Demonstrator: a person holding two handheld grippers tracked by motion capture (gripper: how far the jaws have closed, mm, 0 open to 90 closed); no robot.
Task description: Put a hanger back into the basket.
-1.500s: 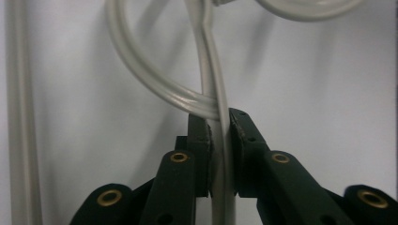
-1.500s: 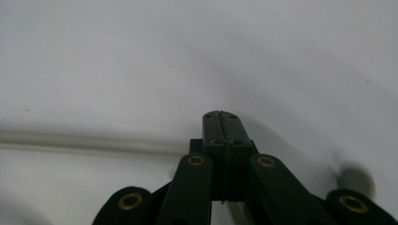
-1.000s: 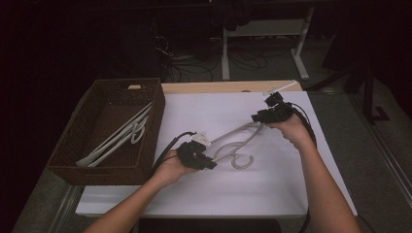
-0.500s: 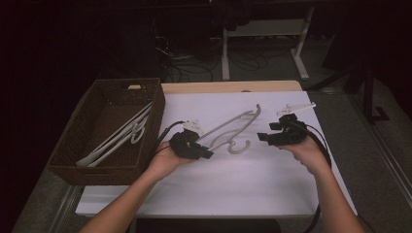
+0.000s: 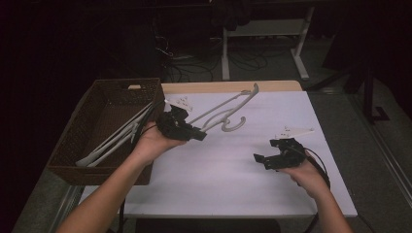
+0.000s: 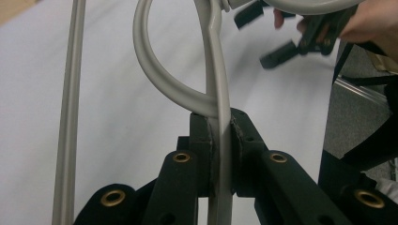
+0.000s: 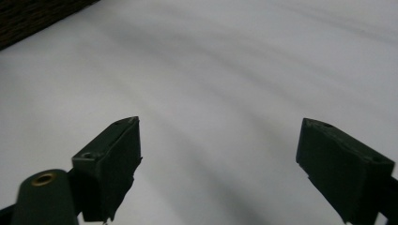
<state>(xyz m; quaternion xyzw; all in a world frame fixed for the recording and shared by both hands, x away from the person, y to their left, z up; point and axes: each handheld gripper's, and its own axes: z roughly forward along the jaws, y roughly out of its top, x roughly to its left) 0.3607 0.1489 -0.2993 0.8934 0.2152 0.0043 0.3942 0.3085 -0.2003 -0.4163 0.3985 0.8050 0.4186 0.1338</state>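
A grey plastic hanger (image 5: 221, 112) hangs in the air above the white table (image 5: 218, 184), its hook toward the middle. My left gripper (image 5: 197, 136) is shut on one end of it, and in the left gripper view the jaws pinch the hanger's (image 6: 218, 93) flat bar just below a loop. My right gripper (image 5: 266, 151) is low over the table's near right, apart from the hanger. Its jaws have just been opening and stand wide in the right gripper view (image 7: 220, 154), with nothing between them.
A dark wicker basket (image 5: 73, 145) stands at the table's left edge with several grey hangers (image 5: 116, 138) lying in it. The other hand and its gripper (image 6: 281, 37) show far off in the left gripper view. A desk frame and cables lie on the dark floor behind.
My left gripper has lifted the hanger off the table and carried it toward the basket. My right gripper has come away from the hanger's far end toward the near edge, its jaws spreading.
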